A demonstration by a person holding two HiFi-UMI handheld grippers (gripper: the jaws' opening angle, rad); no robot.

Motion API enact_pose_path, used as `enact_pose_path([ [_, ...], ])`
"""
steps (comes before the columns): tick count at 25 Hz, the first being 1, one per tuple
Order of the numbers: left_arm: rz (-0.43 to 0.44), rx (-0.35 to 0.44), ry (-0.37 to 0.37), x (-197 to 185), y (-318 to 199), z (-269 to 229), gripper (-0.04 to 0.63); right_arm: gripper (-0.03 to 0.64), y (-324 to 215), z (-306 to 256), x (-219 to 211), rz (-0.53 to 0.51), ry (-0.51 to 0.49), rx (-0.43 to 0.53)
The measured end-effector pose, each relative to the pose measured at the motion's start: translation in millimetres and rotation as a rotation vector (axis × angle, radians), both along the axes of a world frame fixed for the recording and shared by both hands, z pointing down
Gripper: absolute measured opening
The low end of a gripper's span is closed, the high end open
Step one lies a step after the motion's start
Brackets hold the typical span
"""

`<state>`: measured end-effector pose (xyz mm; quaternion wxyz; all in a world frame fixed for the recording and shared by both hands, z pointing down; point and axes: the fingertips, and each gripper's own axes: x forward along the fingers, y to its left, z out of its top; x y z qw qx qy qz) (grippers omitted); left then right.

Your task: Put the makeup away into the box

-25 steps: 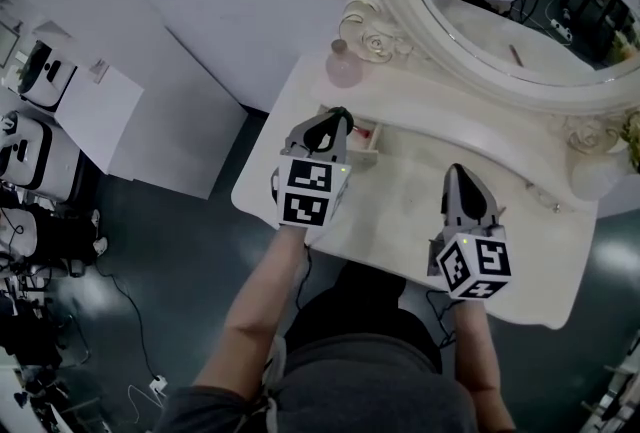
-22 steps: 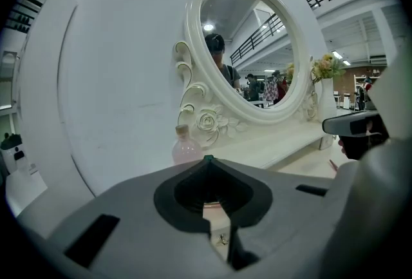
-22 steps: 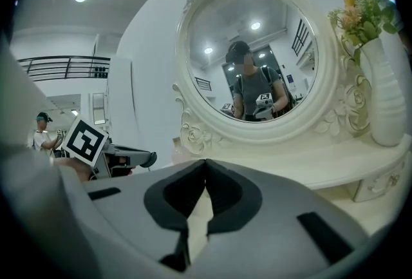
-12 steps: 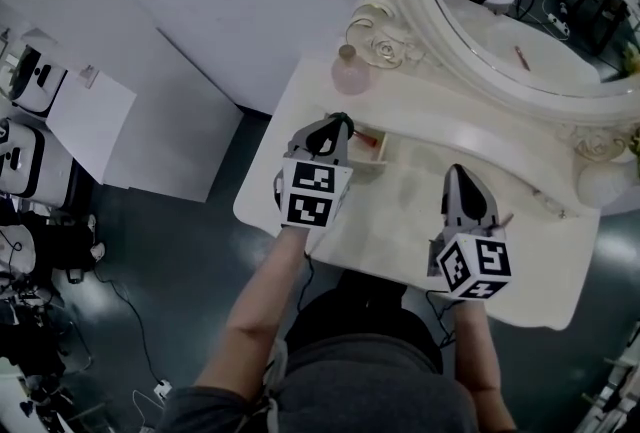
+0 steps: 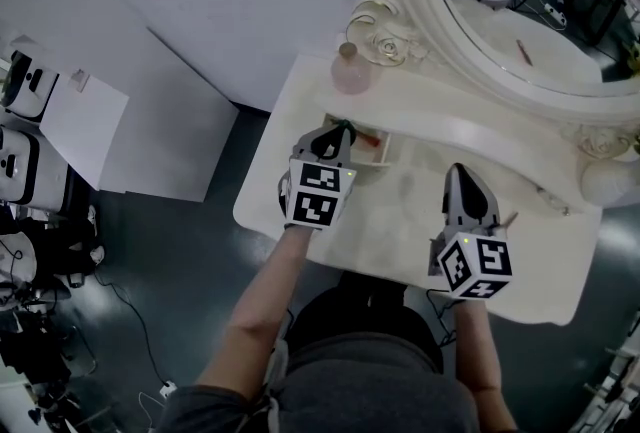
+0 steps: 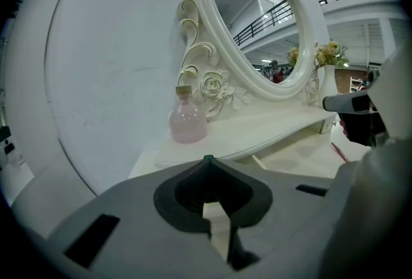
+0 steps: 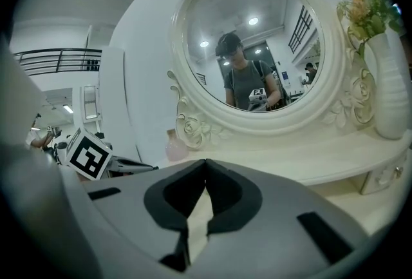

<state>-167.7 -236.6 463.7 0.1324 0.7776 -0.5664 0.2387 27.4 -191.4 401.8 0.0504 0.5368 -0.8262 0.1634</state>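
A small open white box (image 5: 376, 149) sits on the white vanity table (image 5: 400, 241) below the mirror, with a red item (image 5: 365, 135) inside it. My left gripper (image 5: 340, 129) is shut, and its tips hang over the box's left end; I see nothing between the jaws in the left gripper view (image 6: 208, 160). My right gripper (image 5: 457, 171) is also shut and empty (image 7: 206, 163), over the table's middle right. A thin reddish stick (image 5: 548, 199) lies on the table further right, and it also appears in the left gripper view (image 6: 339, 152).
A pink glass bottle (image 5: 350, 71) stands at the table's back left corner on the raised shelf (image 6: 270, 126). The oval mirror (image 5: 520, 11) with its carved frame rises behind. A white vase with flowers (image 7: 386, 78) stands at the back right. The table's front edge runs just before the person's body.
My left gripper has come down and a little forward toward the box. The right gripper has stayed almost where it was. Both stay shut.
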Motion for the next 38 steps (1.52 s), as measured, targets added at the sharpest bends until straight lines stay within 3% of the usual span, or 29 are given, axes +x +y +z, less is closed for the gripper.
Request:
enact_pose_path([
  [30,0.013,-0.074,-0.035,1,-1,24,0.011,0.005,-3,8,1,0.012,0.003,-0.028],
  [38,0.014,-0.072,-0.036,3,-1,25,0.041,0.005,-2,8,3,0.012,0.002,-0.027],
])
